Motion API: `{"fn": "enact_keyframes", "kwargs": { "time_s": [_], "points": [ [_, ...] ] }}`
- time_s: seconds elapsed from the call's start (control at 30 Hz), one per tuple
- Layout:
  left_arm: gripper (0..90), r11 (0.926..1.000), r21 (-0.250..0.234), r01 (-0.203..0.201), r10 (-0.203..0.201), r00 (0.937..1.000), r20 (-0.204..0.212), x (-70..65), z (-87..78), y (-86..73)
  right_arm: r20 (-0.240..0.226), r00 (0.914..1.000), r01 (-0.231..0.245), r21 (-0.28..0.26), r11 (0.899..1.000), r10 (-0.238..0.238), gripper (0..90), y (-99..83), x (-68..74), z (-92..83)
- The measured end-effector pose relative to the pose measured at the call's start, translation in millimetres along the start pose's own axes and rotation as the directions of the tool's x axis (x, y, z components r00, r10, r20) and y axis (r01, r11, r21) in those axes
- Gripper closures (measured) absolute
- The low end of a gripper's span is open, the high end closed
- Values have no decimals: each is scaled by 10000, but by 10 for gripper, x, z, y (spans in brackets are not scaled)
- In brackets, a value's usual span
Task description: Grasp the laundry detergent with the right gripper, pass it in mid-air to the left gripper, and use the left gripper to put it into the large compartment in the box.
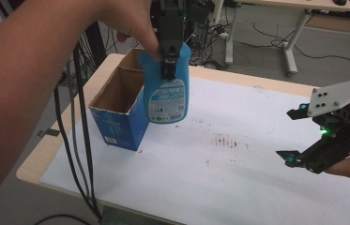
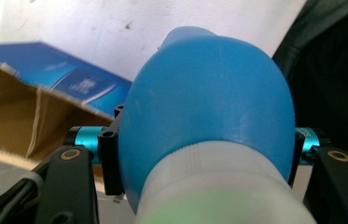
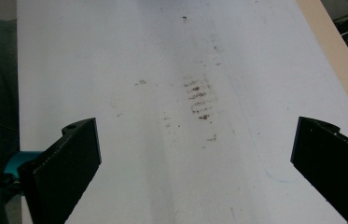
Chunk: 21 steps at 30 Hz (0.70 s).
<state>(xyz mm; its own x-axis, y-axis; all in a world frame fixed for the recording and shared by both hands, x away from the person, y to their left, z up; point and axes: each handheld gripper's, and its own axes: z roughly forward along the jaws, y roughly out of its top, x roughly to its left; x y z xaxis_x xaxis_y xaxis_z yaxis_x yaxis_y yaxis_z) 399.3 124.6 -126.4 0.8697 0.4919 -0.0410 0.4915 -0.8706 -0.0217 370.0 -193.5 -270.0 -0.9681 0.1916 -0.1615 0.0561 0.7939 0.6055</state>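
A blue plastic bottle (image 1: 165, 96) with a printed label hangs in the air beside the open top of a blue cardboard box (image 1: 116, 110). My left gripper (image 1: 169, 65) points down from above and is shut on the bottle's upper part. In the left gripper view the jaws press both sides of the blue bottle (image 2: 209, 102) just past its white neck, with the box (image 2: 17, 112) to the left behind it. At the right of the table my right gripper (image 1: 294, 137) is held off the surface, open, with nothing between its jaws. In its own view the right gripper (image 3: 199, 158) faces bare white sheet.
A white sheet (image 1: 238, 183) with reddish-brown smudges (image 1: 226, 140) covers most of the wooden table (image 1: 36, 159). Black cables (image 1: 76, 140) hang off the table's left side. Desks and wiring stand on the floor beyond the far edge.
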Motion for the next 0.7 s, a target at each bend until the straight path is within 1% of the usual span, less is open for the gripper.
{"fn": "enact_keyframes", "kwargs": {
  "time_s": [0.07, 0.1, 0.13, 0.17, 0.2, 0.27, 0.33, 0.43, 0.47, 0.5, 0.53, 0.57, 0.6, 0.67, 0.7],
  "points": [
    [379, 9985, -110, 532, -532, 9986, 11, 61, -47, -51, -4, 10000, 0, -22, 10000, 0, 6, 3, -12, -15],
    [379, 9960, -158, 878, -878, 9961, 3, 106, -74, -84, -26, 10000, -22, -33, 10000, 22, 6, 2, -15, -19],
    [379, 9935, -220, 1116, -1116, 9937, -27, 131, -89, -104, -39, 10000, -28, -48, 10000, 28, 6, 0, -19, -20],
    [379, 9851, -336, 1686, -1690, 9856, -85, 211, -125, -158, -41, 10000, -46, -35, 10000, 46, 6, -2, -19, -20],
    [379, 9792, -400, 1989, -1996, 9798, -138, 249, -137, -184, -87, 10000, -21, -21, 10000, 21, 6, -5, -19, -15],
    [379, 9654, -442, 2571, -2584, 9657, -249, 319, -157, -234, -92, 10000, -12, -25, 10000, 12, 6, -3, -16, -8],
    [380, 9484, -497, 3131, -3148, 9487, -302, 389, -165, -288, -130, 9999, -5, -37, 10000, 4, 6, 2, -10, -5],
    [380, 9143, -609, 4003, -4023, 9152, -239, 485, -165, -378, -149, 9999, 69, -83, 9999, -70, 6, 6, -6, 2],
    [379, 8997, -566, 4328, -4344, 9005, -187, 522, -168, -414, -168, 9998, 53, -95, 9999, -54, 6, 5, -5, 4],
    [379, 8997, -566, 4328, -4344, 9005, -187, 522, -168, -414, -168, 9998, 53, -95, 9999, -54, 6, 5, -5, 4],
    [379, 8810, -498, 4705, -4716, 8817, -144, 562, -169, -457, -167, 9999, 27, -75, 10000, -28, 6, 2, -4, 6],
    [380, 8692, -474, 4921, -4932, 8698, -138, 583, -167, -480, -172, 9999, 8, -86, 10000, -10, 6, -5, -7, 11],
    [379, 8526, -414, 5210, -5219, 8529, -139, 611, -161, -508, -192, 9998, 2, -72, 10000, -4, 6, -10, -10, 14],
    [380, 8221, -258, 5687, -5692, 8219, -203, 667, -140, -562, -208, 9998, -44, -102, 9999, 41, 6, -28, -15, 30],
    [380, 8099, -209, 5863, -5866, 8095, -228, 694, -124, -588, -235, 9997, -81, -51, 10000, 80, 6, -36, -14, 34]
  ]
}}
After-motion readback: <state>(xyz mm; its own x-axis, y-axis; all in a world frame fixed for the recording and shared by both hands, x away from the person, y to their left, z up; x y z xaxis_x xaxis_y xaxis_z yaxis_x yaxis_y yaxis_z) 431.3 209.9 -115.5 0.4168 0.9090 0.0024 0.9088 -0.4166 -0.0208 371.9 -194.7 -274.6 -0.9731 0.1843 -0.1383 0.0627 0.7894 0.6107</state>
